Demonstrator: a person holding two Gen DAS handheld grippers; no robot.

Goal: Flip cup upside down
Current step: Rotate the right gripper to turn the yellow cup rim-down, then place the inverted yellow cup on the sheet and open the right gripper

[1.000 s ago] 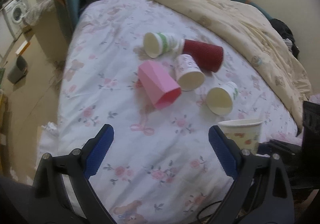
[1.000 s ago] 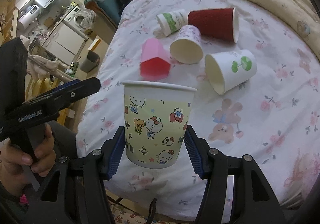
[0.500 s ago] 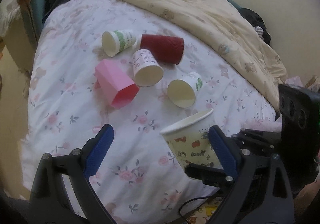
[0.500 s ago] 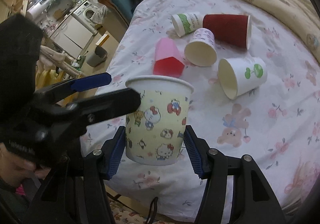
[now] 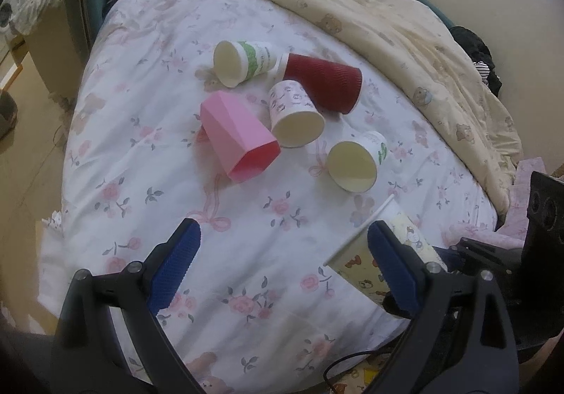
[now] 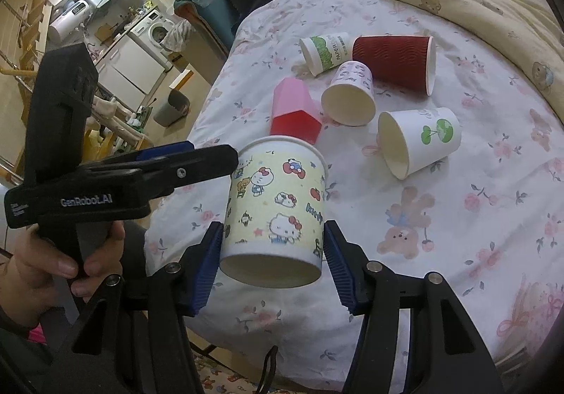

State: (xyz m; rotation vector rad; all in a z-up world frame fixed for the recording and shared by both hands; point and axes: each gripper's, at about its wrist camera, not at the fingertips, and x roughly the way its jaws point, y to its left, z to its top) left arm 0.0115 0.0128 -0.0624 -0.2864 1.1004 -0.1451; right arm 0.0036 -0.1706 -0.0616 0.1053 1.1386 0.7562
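Observation:
My right gripper (image 6: 273, 269) is shut on a cartoon-print paper cup (image 6: 276, 203), held by its lower half above the bed's near edge, mouth pointing away. The same cup (image 5: 356, 256) shows tilted behind the right finger in the left wrist view. My left gripper (image 5: 282, 270) is open and empty; it also shows in the right wrist view (image 6: 197, 158), its finger reaching to the cup's left rim.
Several cups lie on their sides on the floral sheet (image 5: 148, 147): a pink faceted cup (image 5: 239, 136), a dark red ribbed cup (image 5: 324, 84), a green-banded cup (image 5: 243, 61) and two white paper cups (image 5: 296, 114) (image 5: 356, 165). A beige duvet (image 5: 405, 38) is bunched at the back right.
The left gripper moved closer to the held cup, its finger now beside the rim. The right gripper tilted the cup, so its base now faces the right wrist camera.

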